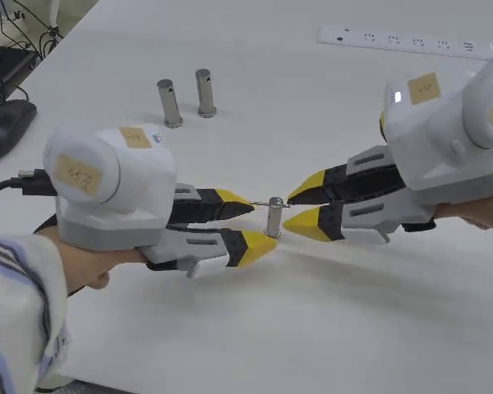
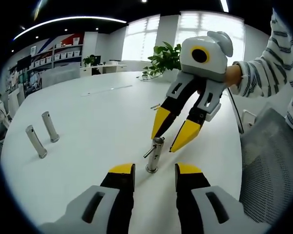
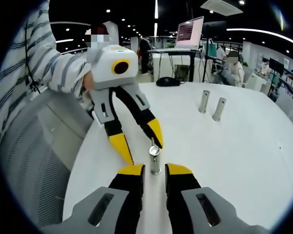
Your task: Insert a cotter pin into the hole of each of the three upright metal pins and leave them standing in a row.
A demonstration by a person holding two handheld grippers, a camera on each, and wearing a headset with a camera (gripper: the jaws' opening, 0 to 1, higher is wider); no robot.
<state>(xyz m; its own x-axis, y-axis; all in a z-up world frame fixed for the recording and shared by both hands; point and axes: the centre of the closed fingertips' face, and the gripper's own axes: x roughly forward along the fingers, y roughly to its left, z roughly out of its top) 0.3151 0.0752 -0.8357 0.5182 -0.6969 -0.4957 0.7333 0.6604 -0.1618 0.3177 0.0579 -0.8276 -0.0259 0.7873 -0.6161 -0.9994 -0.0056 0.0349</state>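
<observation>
On the white table (image 1: 230,328), head view: the near metal pin (image 1: 274,218) stands upright between the two grippers, well apart from the far pins (image 1: 169,103). A cotter pin (image 1: 265,203) lies crosswise through its head. The left gripper (image 1: 264,223) and right gripper (image 1: 287,213) face each other with their jaws spread. Neither grasps anything, and their upper tips sit just beside the wire's ends. Whether they touch it, I cannot tell.

Left gripper view: the near metal pin (image 2: 155,156) stands just past this gripper's own parted jaws, and the cotter pin (image 2: 148,152) juts from one side of its head. The right gripper (image 2: 172,135) hangs open close behind it. The holes of the far pins (image 2: 35,141) look bare.

Right gripper view: the near metal pin (image 3: 155,161) stands between this gripper's own spread tips. One tip of the left gripper (image 3: 141,142) is just beside the pin's head.

Risks, as judged:
- Either tip brushing the wire on pulling away could push it back out of the hole.
- A sideways knock at head height could topple the pin, since its base is narrow.
- Two pins are yet unpinned, and this one stands off their line, so shifting it may shake the cotter pin loose.
</observation>
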